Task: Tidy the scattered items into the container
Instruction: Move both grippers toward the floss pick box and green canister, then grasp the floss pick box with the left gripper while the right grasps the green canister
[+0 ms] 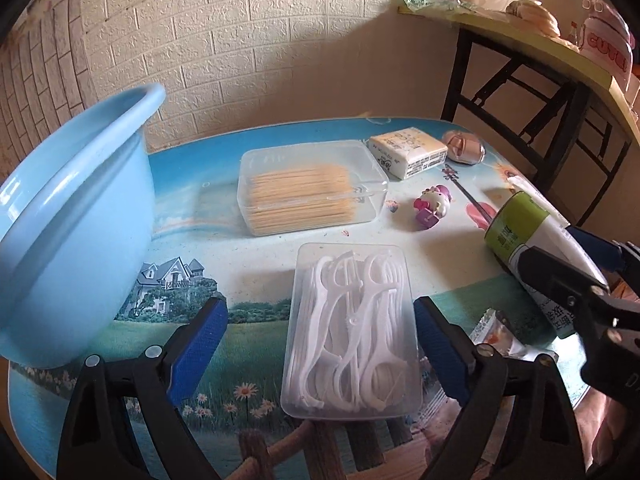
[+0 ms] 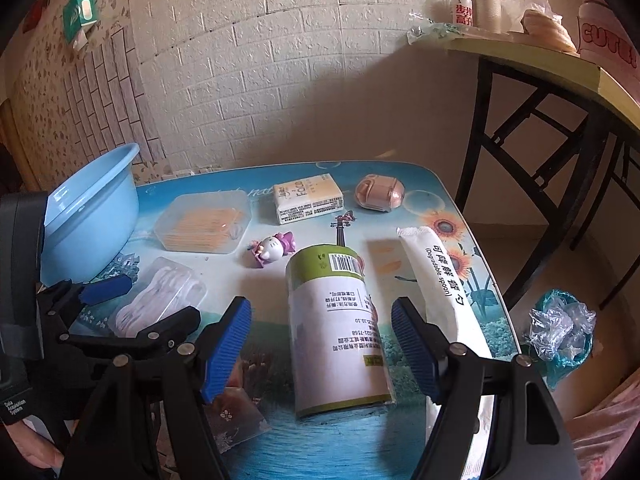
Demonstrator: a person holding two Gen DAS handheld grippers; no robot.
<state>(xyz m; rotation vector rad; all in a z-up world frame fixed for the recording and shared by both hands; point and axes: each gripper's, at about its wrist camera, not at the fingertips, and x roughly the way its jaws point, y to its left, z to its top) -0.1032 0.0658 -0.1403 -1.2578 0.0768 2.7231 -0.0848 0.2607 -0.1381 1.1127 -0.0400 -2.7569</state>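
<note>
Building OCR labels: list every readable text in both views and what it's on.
"(Degradable spoon)", beside Chinese characters: white spoon packet.
"CUTE": pink tub on the side shelf.
"Data Acquisition System": left gripper body, barely legible.
Barcode, Chinese print, date ending "10.10": green-and-white canister; the rest too small.
Tissue pack: blurred.
Red Chinese characters: shelf bottle.

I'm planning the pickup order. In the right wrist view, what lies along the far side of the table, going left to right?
Blue basin → clear box of toothpicks → tissue pack → small pink case.
</note>
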